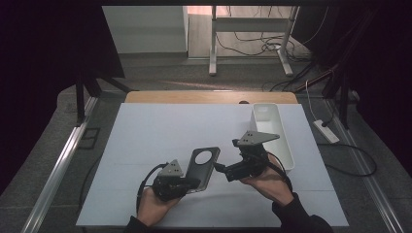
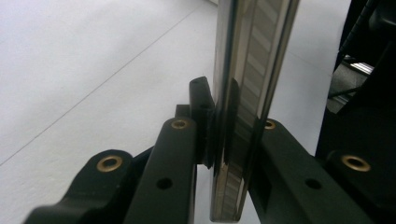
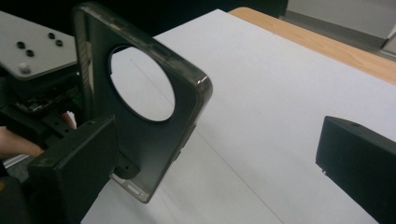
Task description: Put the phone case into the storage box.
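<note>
A dark, see-through phone case (image 1: 203, 167) with a big round camera hole is held up off the white sheet, standing on edge. My left gripper (image 1: 192, 183) is shut on its lower end. In the left gripper view the case's thin edge (image 2: 243, 93) runs upright between the two black jaws of my left gripper (image 2: 233, 122), which press on both faces. My right gripper (image 1: 222, 172) points left at the case from the right, with its jaws wide apart. In the right gripper view the case (image 3: 154, 144) stands just inside the left jaw of my right gripper (image 3: 217, 158), which is open.
A white rectangular bin (image 1: 272, 131) stands at the right edge of the white sheet (image 1: 165, 131), close behind my right hand. The wooden table edge (image 1: 209, 97) runs along the far side. Cables and a power strip (image 1: 325, 131) lie on the floor beyond.
</note>
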The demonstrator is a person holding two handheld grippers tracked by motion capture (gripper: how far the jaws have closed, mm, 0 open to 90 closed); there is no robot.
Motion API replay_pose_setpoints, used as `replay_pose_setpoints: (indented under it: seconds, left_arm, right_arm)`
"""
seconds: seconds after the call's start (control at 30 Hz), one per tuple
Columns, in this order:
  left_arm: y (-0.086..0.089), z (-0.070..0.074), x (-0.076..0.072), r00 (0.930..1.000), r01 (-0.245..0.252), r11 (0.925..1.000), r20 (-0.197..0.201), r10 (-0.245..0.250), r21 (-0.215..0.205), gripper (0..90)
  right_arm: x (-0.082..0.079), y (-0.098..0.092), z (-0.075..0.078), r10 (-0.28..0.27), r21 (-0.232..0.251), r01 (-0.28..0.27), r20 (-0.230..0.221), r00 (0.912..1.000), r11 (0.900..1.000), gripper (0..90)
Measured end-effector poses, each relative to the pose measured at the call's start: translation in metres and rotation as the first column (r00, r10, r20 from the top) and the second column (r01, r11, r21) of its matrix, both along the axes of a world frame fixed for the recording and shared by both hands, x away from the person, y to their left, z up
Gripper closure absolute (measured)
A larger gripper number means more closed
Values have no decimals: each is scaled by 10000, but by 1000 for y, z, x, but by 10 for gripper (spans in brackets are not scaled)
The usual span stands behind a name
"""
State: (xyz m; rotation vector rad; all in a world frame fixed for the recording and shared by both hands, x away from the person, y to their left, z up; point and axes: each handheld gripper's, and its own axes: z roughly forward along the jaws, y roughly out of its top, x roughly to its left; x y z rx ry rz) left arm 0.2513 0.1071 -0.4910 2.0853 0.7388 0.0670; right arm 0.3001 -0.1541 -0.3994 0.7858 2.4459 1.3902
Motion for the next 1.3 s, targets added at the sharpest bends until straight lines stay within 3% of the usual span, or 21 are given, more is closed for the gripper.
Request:
replay_pose_setpoints:
  seconds: [0.07, 0.23, 0.53, 0.7, 0.77, 1.0, 1.07, 1.3]
  left_arm:
    - [-1, 0, 0, 10000, 61, 10000, -26, -61, -9, 847]
    - [-2, 0, -1, 9998, 182, 9998, -87, -182, -38, 847]
    - [-2, -1, 1, 9980, 475, 9982, -407, -490, -369, 848]
    - [-4, -1, 1, 9967, 640, 9972, -469, -657, -375, 848]
    - [-4, -1, 1, 9965, 668, 9970, -471, -686, -380, 848]
    - [-4, -1, 1, 9948, 833, 9951, -540, -861, -528, 848]
    - [-4, -1, 1, 9943, 882, 9946, -553, -913, -550, 848]
    - [-4, -3, 2, 9914, 1081, 9923, -673, -1121, -605, 846]
  right_arm:
    - [-1, 0, 1, 87, -5, -87, -101, 9999, 10000, 0]
    - [-3, -1, 5, -25, -72, 26, 234, 9997, 10000, 68]
    - [-7, -3, 11, 225, 21, -227, 616, 9978, 9997, 447]
    - [-8, -5, 12, 392, 196, -406, 632, 9972, 9990, 567]
    - [-9, -6, 13, 541, 190, -555, 687, 9962, 9983, 658]
    - [-10, -5, 12, 745, 67, -753, 831, 9938, 9971, 766]
    - [-12, -4, 13, 747, -6, -750, 1000, 9922, 9972, 774]
    - [-13, -4, 14, 795, -37, -795, 936, 9924, 9968, 786]
